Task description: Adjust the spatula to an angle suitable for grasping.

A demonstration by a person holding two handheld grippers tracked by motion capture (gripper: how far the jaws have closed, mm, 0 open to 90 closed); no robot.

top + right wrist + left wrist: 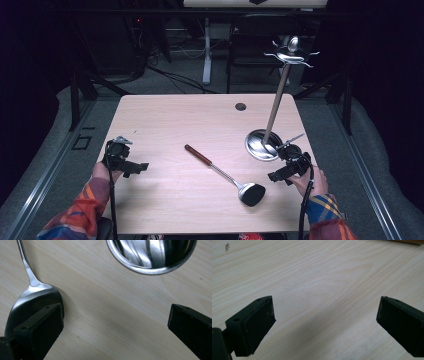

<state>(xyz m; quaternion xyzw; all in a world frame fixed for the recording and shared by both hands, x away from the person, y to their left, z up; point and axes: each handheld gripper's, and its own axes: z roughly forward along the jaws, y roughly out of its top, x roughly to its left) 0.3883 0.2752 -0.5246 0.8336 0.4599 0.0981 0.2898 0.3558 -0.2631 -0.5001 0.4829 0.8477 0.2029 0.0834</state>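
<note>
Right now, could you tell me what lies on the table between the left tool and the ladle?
Only bare wood. In the high view the table shows nothing between the left tool and the ladle.

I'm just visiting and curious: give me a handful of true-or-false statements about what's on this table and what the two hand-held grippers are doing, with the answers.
1. The ladle lies flat on the table. True.
2. The left gripper is clamped on the ladle's handle. False: its jaws are open over bare wood, holding nothing.
3. The metal stand is standing upright on its round base. True.
4. The ladle hangs from a hook on the stand. False: it lies on the table, beside the stand's base.
5. The right gripper is open. True.
</note>
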